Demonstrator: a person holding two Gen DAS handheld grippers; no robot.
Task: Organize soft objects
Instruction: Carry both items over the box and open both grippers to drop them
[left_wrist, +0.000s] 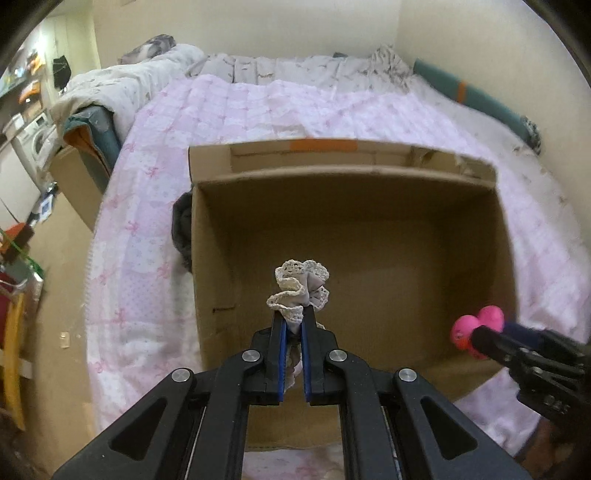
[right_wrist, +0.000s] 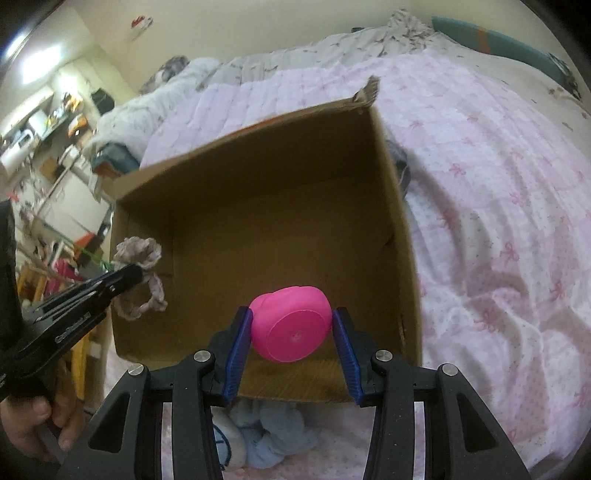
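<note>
My left gripper (left_wrist: 293, 325) is clenched on a lace-edged scrunchie (left_wrist: 301, 286), held over the open cardboard box (left_wrist: 354, 177). At four o'clock in that view, my right gripper (right_wrist: 291, 325) grasps a pink squishy toy (right_wrist: 290, 323) above the box's near edge. Beyond lies the pink quilt (left_wrist: 258, 107), pillows at twelve o'clock.

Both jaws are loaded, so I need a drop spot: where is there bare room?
The box floor is bare from wall to wall. The scrunchie in the left gripper and the pink toy in the right gripper hang over it. The quilt right of the box is open. Blue cloth crowds the near side.
</note>
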